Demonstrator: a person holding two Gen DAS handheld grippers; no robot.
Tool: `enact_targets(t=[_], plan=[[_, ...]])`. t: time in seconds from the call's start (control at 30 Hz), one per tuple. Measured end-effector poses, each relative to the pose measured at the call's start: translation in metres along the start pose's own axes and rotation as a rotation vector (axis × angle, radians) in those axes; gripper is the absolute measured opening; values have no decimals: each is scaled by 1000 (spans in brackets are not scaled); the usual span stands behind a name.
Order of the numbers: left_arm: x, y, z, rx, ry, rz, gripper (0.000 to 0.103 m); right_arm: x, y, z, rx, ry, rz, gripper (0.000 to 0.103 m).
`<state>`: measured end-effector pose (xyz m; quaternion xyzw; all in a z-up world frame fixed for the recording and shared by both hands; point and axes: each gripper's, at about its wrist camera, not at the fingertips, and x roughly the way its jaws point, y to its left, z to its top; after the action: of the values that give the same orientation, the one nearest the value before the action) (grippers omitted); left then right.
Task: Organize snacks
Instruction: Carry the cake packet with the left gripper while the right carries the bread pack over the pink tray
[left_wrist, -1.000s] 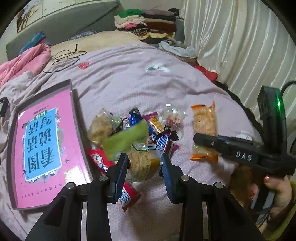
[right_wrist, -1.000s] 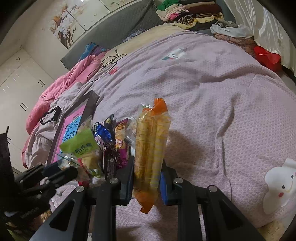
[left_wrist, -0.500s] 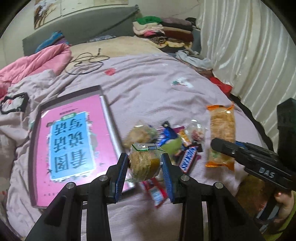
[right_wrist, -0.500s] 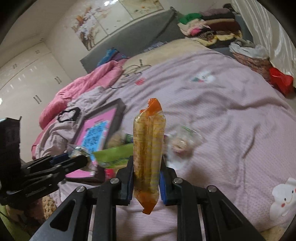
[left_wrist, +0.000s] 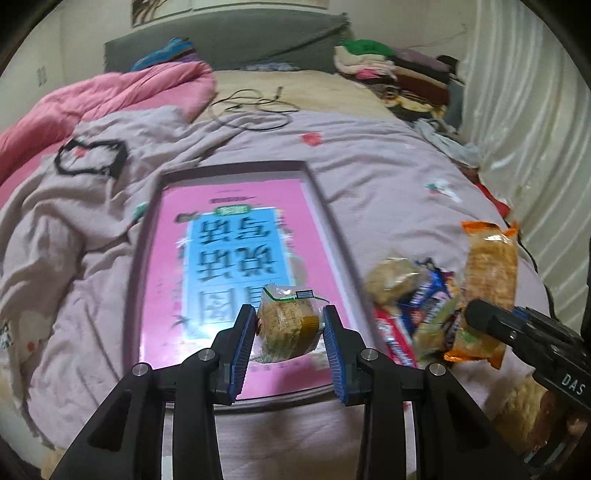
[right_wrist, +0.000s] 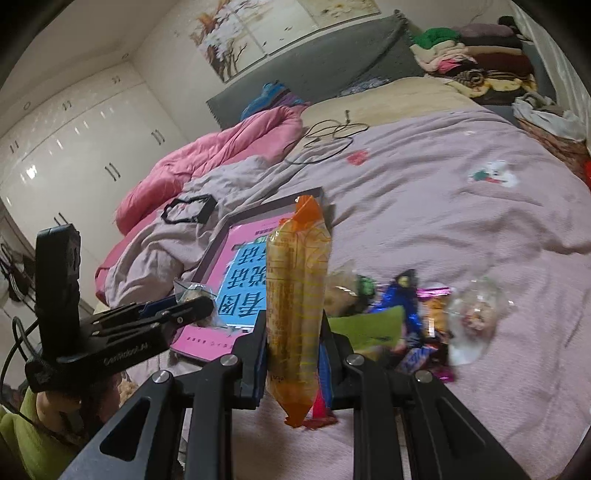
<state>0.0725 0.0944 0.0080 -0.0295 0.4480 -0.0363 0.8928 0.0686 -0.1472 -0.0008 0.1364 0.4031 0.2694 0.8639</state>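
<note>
My left gripper (left_wrist: 290, 332) is shut on a round cake in clear wrap (left_wrist: 286, 323) and holds it over the near end of a dark-rimmed tray (left_wrist: 325, 206) lined with a pink and blue sheet. My right gripper (right_wrist: 295, 332) is shut on a long orange biscuit packet (right_wrist: 297, 291), held upright above the bed; the packet (left_wrist: 489, 266) also shows at the right of the left wrist view. A pile of loose snacks (right_wrist: 402, 314) lies on the purple bedspread to the right of the tray (right_wrist: 218, 247). The left gripper (right_wrist: 192, 306) appears at the tray's near corner.
A pink duvet (left_wrist: 110, 99) and rumpled purple blanket lie left of the tray. A black cable (left_wrist: 255, 110) and a black loop (left_wrist: 88, 158) rest on the bed beyond it. Folded clothes (left_wrist: 391, 70) are stacked at the headboard. A curtain (left_wrist: 535, 147) hangs on the right.
Both grippers have swung left from the snack pile with their snacks still held. The wrapped cake now hangs over the tray, and the orange packet has come closer to it.
</note>
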Motion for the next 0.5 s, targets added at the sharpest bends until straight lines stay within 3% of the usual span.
enact_targets(t=[0.5], plan=[[10,48,-8,-70,13,68,38,50,43,6,-53,61,14,23]])
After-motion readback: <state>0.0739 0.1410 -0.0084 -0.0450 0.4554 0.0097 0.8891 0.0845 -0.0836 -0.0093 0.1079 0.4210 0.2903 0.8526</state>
